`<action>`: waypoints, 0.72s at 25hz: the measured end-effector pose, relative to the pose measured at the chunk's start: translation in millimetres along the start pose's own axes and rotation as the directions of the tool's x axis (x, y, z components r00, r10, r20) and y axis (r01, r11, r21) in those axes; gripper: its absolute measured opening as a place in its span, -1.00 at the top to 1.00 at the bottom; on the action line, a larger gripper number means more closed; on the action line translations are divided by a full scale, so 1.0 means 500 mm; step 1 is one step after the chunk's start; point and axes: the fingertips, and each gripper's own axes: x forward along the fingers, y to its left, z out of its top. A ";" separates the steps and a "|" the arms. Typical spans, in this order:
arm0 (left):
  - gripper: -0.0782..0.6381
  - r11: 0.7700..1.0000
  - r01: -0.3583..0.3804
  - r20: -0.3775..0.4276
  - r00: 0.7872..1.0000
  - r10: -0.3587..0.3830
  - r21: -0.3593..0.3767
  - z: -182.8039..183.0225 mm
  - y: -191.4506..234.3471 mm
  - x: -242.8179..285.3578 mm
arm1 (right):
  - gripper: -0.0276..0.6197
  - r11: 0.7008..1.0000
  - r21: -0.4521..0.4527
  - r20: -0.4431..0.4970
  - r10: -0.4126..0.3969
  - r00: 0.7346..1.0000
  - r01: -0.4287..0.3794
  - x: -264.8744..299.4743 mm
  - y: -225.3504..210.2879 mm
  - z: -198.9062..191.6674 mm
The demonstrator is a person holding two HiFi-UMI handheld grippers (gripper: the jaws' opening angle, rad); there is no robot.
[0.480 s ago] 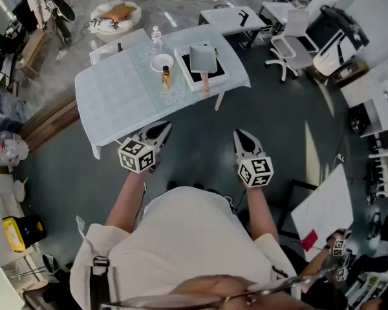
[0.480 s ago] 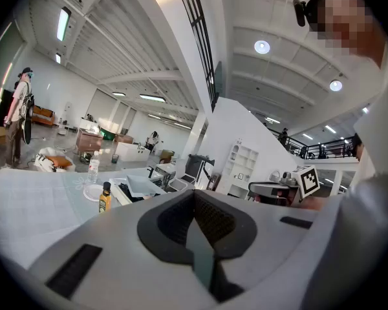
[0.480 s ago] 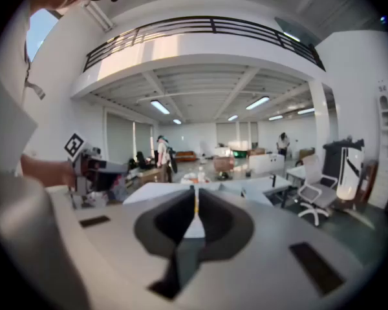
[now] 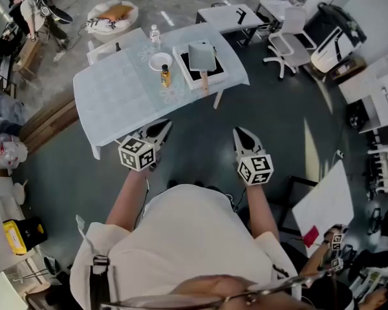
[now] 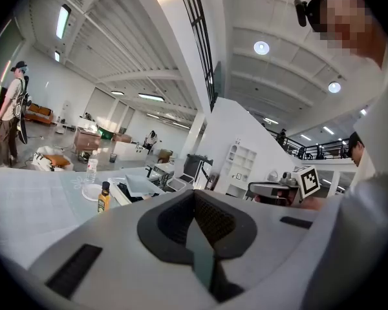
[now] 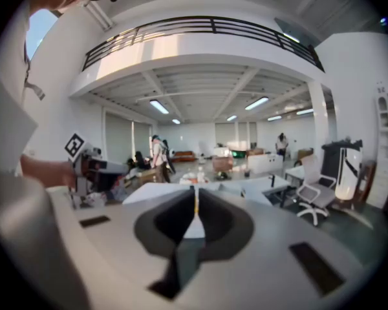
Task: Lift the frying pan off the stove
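Left gripper [image 4: 161, 128]: jaws clenched tight, nothing between them. I'm holding it over the dark floor with the tip just short of the near edge of the pale cloth-covered table [image 4: 113, 99].

On the table, left to right:
- clear plastic water bottle [image 4: 155, 36], upright at the far edge
- small round white plate [image 4: 160, 61]
- small amber bottle with a dark cap [image 4: 165, 76], upright, just in front of the plate
- white-framed, black-topped portable stove [image 4: 213, 75] at the right end of the table

The grey square frying pan [image 4: 202, 55] sits on the stove top. Its light wooden handle [image 4: 204, 81] points back toward me and sticks out past the stove's near edge. Neither tool touches it; both are well apart from it.

Right gripper [image 4: 239, 134]: also clenched and empty, level with the left one. It is over the floor, off the table's right corner.

A white swivel chair [image 4: 286, 44] stands further right, away from the table.
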 end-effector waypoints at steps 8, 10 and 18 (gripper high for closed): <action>0.70 1.000 0.021 -0.011 1.000 -0.021 -0.010 -0.010 0.009 -0.011 | 0.79 1.000 0.016 -0.001 -0.024 1.000 0.024 -0.003 0.017 -0.003; 0.70 1.000 0.028 -0.016 0.999 -0.028 -0.011 -0.013 0.013 -0.015 | 0.79 0.999 0.015 -0.003 -0.029 1.000 0.029 -0.002 0.025 -0.005; 0.70 0.999 0.053 -0.039 0.998 -0.053 -0.007 -0.019 0.033 -0.029 | 0.79 0.999 0.007 -0.007 -0.034 0.999 0.034 0.016 0.067 -0.010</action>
